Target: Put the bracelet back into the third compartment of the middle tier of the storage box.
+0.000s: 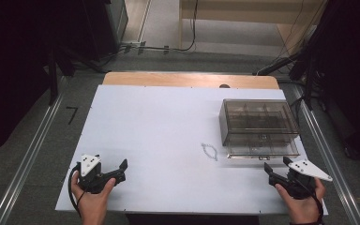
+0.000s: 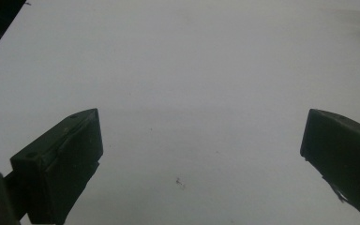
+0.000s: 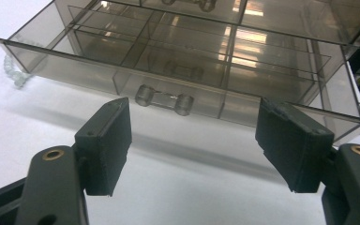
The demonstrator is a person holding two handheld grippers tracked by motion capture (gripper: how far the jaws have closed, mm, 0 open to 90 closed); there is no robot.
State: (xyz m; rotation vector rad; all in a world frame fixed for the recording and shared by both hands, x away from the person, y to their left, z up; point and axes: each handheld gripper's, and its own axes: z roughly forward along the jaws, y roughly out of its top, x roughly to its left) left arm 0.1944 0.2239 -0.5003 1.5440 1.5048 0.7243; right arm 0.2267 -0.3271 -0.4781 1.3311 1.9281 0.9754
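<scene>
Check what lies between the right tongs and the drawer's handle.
Nothing: only bare white table between the open right tongs and the handle of the pulled-out drawer, as the right gripper view shows.

- The drawer box (image 1: 258, 126) at right of frame is smoky clear plastic, glossy.
- The worktop (image 1: 159, 140) is smooth matt white, its far edge bare wood.
- The right hand-held gripper (image 3: 194, 140) has matt black pads.

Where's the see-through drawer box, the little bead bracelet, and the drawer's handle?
clear drawer box (image 1: 258, 123), high view, on its smoky top panel.
bead bracelet (image 1: 209, 151), high view, on the loop lying on the white table.
drawer handle (image 3: 164, 99), right gripper view, on its clear bar.
</scene>
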